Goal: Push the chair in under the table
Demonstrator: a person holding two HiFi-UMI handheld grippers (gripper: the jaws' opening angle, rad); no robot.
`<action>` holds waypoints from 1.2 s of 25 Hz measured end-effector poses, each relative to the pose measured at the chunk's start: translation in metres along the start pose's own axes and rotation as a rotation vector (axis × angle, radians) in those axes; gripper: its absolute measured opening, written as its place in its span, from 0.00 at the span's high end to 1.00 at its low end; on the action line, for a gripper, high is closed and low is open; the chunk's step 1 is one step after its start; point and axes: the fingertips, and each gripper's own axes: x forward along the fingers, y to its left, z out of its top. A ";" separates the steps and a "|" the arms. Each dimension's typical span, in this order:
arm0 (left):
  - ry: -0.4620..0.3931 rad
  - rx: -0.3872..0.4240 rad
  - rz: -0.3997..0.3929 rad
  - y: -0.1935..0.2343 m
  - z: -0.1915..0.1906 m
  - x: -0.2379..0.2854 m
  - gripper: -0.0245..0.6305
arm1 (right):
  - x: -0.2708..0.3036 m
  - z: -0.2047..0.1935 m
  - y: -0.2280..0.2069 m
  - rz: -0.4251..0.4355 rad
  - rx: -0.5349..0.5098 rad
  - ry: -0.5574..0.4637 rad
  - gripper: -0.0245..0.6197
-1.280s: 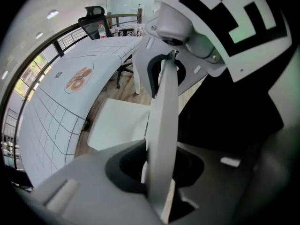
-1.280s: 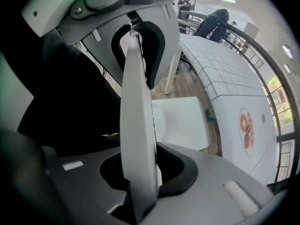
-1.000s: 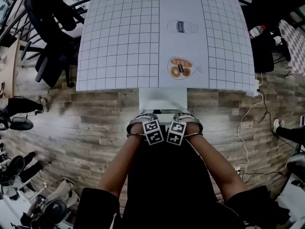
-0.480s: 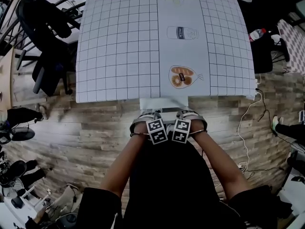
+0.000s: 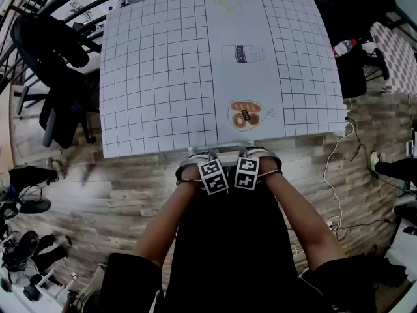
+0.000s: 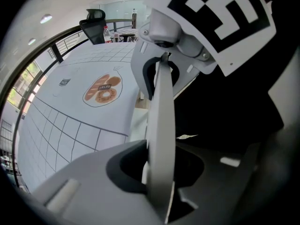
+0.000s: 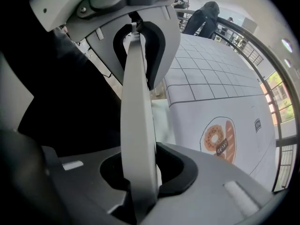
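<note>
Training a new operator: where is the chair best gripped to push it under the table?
The chair back, by its thin top edge, from above with fingers pointing down. It is a slim upright panel, so fingers can straddle it; the left gripper and right gripper grip it so.

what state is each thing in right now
chair back, upright at the near edge of the table, seat tucked under it
left gripper, shut on the chair back
right gripper, shut on the chair back
</note>
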 end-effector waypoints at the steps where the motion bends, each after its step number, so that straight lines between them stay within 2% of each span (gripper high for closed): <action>1: 0.001 -0.002 -0.006 0.003 0.000 0.000 0.82 | 0.000 0.001 -0.003 0.000 0.000 0.000 0.83; 7: 0.000 0.004 -0.025 0.020 0.002 0.000 0.82 | 0.001 0.002 -0.020 -0.014 -0.008 -0.005 0.83; 15: -0.001 -0.028 -0.033 0.033 0.007 0.001 0.81 | 0.001 0.000 -0.034 -0.008 -0.013 -0.007 0.83; 30: 0.013 -0.058 -0.043 0.048 0.002 0.008 0.80 | 0.010 0.003 -0.048 0.018 -0.024 -0.024 0.82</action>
